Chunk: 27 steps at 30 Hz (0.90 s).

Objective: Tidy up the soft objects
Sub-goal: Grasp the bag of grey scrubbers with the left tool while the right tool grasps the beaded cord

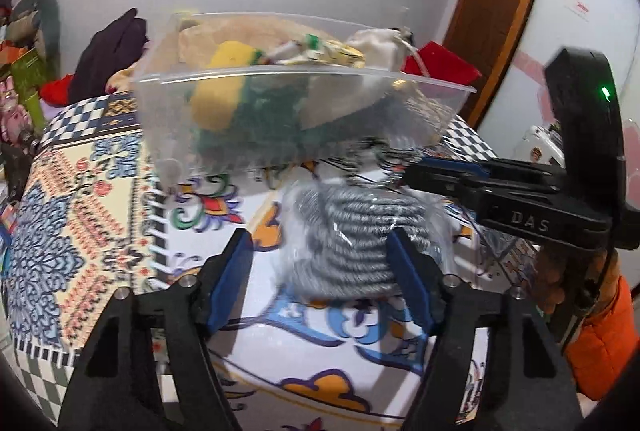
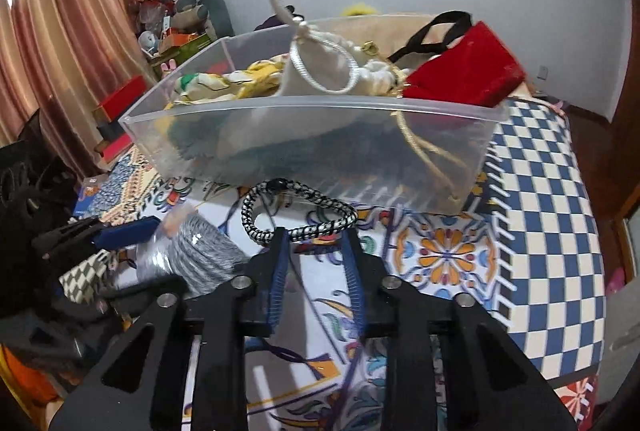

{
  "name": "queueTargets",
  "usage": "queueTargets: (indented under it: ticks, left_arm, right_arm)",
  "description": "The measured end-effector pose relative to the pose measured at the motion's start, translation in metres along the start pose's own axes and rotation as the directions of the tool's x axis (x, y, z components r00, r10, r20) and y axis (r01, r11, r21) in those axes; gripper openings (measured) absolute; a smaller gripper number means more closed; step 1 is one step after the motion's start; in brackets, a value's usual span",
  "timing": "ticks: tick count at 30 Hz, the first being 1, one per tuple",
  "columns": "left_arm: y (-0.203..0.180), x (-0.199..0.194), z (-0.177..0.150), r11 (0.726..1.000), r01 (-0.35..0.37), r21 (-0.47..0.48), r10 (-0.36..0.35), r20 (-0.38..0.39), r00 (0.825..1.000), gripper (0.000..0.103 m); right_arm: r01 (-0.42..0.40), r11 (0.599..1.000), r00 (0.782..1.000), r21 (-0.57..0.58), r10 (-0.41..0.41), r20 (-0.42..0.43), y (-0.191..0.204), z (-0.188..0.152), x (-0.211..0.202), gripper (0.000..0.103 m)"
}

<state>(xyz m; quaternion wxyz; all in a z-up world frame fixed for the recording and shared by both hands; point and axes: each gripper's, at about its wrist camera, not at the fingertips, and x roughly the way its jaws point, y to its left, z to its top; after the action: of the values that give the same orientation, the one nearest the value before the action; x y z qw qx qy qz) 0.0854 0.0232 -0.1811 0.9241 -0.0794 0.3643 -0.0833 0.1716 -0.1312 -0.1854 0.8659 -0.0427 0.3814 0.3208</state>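
A clear plastic bin (image 1: 452,102) (image 2: 490,119) stands on the patterned bedspread, holding a yellow and green sponge (image 1: 224,87), printed cloth (image 2: 216,81), a white drawstring pouch (image 2: 320,71) and a red pouch (image 2: 468,71). My left gripper (image 1: 320,255) is open around a bagged grey coiled rope (image 1: 352,235), which also shows in the right wrist view (image 2: 200,255). My right gripper (image 2: 316,235) is shut on a black and white braided cord loop (image 2: 296,209) just in front of the bin; it also shows in the left wrist view (image 1: 416,171).
The patterned bedspread (image 2: 448,255) covers the bed, with blue and white checks (image 2: 552,231) on the right. Dark clothes (image 1: 112,59) and boxes (image 2: 120,103) lie behind and left of the bin. Curtains (image 2: 60,31) hang at left.
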Motion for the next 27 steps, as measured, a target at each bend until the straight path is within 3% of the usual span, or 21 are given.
queueTargets:
  ticks: [4, 10, 16, 18, 20, 22, 27]
  left_arm:
    - [0.015, -0.008, 0.0, 0.997, -0.076, -0.008, 0.076, 0.019, 0.997, 0.065]
    - [0.034, -0.016, 0.0, 0.991, -0.134, -0.025, 0.134, 0.029, 0.991, 0.065]
    - [0.046, -0.03, 0.007, 0.994, -0.048, -0.096, 0.051, 0.037, 0.998, 0.065]
    - [0.039, -0.032, 0.008, 0.996, -0.025, -0.08, 0.029, 0.044, 0.999, 0.065]
    - [0.024, -0.025, 0.014, 0.998, -0.035, -0.048, 0.037, 0.045, 0.998, 0.071]
    - [0.008, -0.012, 0.018, 0.999, -0.041, -0.023, 0.041, 0.034, 0.999, 0.077]
    - [-0.004, 0.013, 0.019, 0.998, -0.054, 0.014, 0.055, -0.031, 0.998, 0.078]
  right_arm:
    - [0.007, 1.0, 1.0, -0.014, -0.007, -0.005, -0.004, -0.007, -0.009, 0.018]
    - [0.027, 0.999, 1.0, -0.035, -0.028, -0.011, -0.011, -0.017, -0.024, 0.017]
    - [0.009, 1.0, 0.999, -0.004, -0.009, 0.031, -0.016, -0.018, -0.045, 0.02]
    - [-0.001, 1.0, 0.999, 0.009, 0.001, 0.044, -0.016, -0.014, -0.046, 0.035]
    - [-0.006, 1.0, 0.999, 0.009, 0.005, 0.052, -0.013, -0.01, -0.043, 0.042]
    - [-0.003, 1.0, 0.999, 0.0, 0.003, 0.044, -0.009, -0.006, -0.035, 0.042]
    - [0.012, 1.0, 1.0, -0.01, -0.012, -0.027, -0.002, 0.001, -0.007, 0.042]
